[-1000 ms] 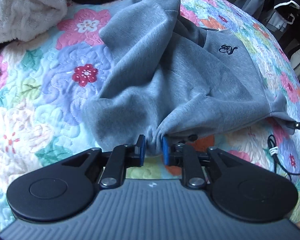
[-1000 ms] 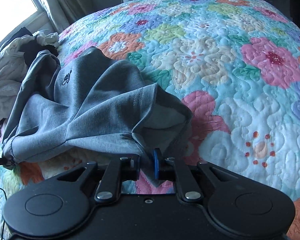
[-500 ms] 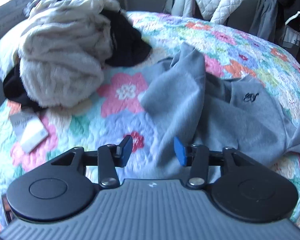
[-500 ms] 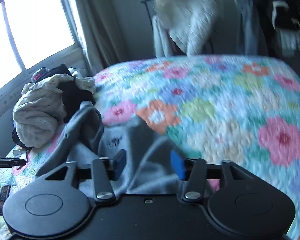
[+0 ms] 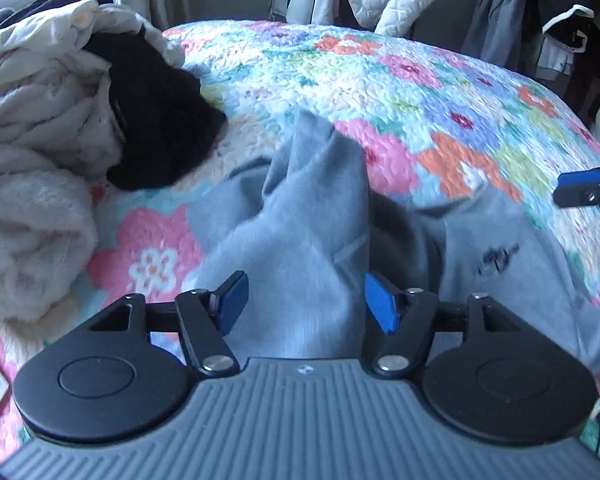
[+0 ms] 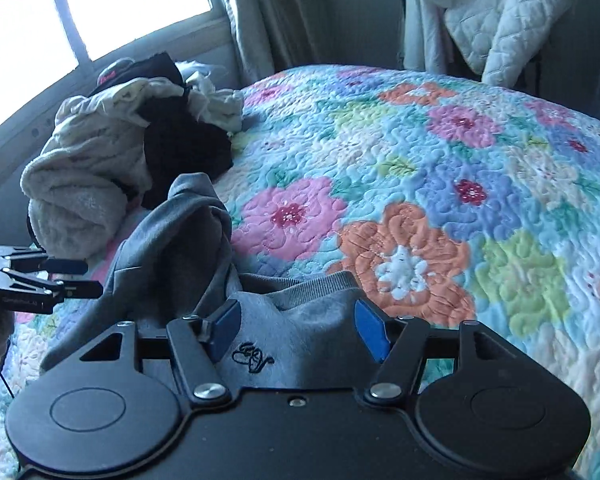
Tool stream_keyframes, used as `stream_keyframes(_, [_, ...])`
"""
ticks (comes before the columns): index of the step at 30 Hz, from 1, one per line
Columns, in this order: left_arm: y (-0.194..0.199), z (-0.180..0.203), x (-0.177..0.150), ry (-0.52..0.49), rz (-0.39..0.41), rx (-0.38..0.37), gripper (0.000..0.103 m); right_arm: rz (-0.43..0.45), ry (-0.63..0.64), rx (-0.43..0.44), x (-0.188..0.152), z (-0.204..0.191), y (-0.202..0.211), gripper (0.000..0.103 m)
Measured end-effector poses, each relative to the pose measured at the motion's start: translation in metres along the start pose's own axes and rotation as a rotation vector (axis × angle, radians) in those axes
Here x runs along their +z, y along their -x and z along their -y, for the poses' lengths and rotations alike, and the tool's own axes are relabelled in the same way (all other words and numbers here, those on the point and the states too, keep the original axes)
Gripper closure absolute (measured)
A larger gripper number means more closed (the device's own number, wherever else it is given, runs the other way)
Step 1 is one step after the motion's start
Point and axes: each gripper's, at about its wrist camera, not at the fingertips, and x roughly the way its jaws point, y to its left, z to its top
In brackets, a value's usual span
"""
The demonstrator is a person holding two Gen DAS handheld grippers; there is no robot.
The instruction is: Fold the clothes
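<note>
A grey sweatshirt with a small dark embroidered logo lies rumpled on the floral quilt. My left gripper hovers open above one bunched part of it, blue pads wide apart, nothing between them. In the right wrist view the same sweatshirt shows its ribbed collar and logo, and my right gripper stands open just over the chest. The left gripper appears at the left edge there; the right gripper's blue fingertip shows at the right edge of the left wrist view.
A heap of cream fleece and a black garment sits at the bed's left end near the window. Quilted white jackets and other clothes hang behind the bed. The quilt stretches bare to the right.
Both grippers let go of the grey sweatshirt's edge, opened wide and lifted back. The sweatshirt now lies loose on the quilt below them.
</note>
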Motion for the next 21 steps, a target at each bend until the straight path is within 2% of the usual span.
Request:
stream_keyframes(5, [-0.045, 0.013, 0.016, -0.088, -0.032, 0.057, 0.028, -0.091, 0.074, 0.062, 0.039, 0.004, -0.061, 0.034])
stream_keyframes(6, [-0.053, 0.012, 0.018, -0.082, -0.041, 0.070, 0.029, -0.109, 0.089, 0.075, 0.047, 0.005, -0.073, 0.035])
stream_keyframes(7, [-0.058, 0.011, 0.018, -0.072, -0.049, 0.083, 0.036, -0.126, 0.108, 0.091, 0.053, 0.003, -0.084, 0.035])
stream_keyframes(8, [-0.060, 0.007, 0.017, -0.052, -0.052, 0.093, 0.074, -0.141, 0.133, 0.108, 0.057, -0.004, -0.091, 0.035])
stream_keyframes(9, [-0.058, 0.002, 0.014, -0.030, -0.045, 0.102, 0.094, -0.154, 0.154, 0.116, 0.059, -0.011, -0.098, 0.035])
stream_keyframes(12, [-0.033, -0.016, -0.007, 0.021, 0.033, 0.177, 0.096, -0.200, 0.222, 0.119, 0.058, -0.026, -0.117, 0.035])
stream_keyframes(15, [-0.004, -0.040, -0.038, 0.092, 0.038, 0.253, 0.096, -0.250, 0.248, 0.110, 0.053, -0.031, -0.133, 0.035])
stream_keyframes(19, [0.021, -0.077, -0.082, 0.277, -0.039, 0.195, 0.096, -0.307, 0.208, 0.124, 0.053, -0.030, -0.151, 0.035])
stream_keyframes(21, [0.025, -0.084, -0.099, 0.325, -0.079, 0.149, 0.096, -0.325, 0.208, 0.144, 0.050, -0.038, -0.155, 0.034])
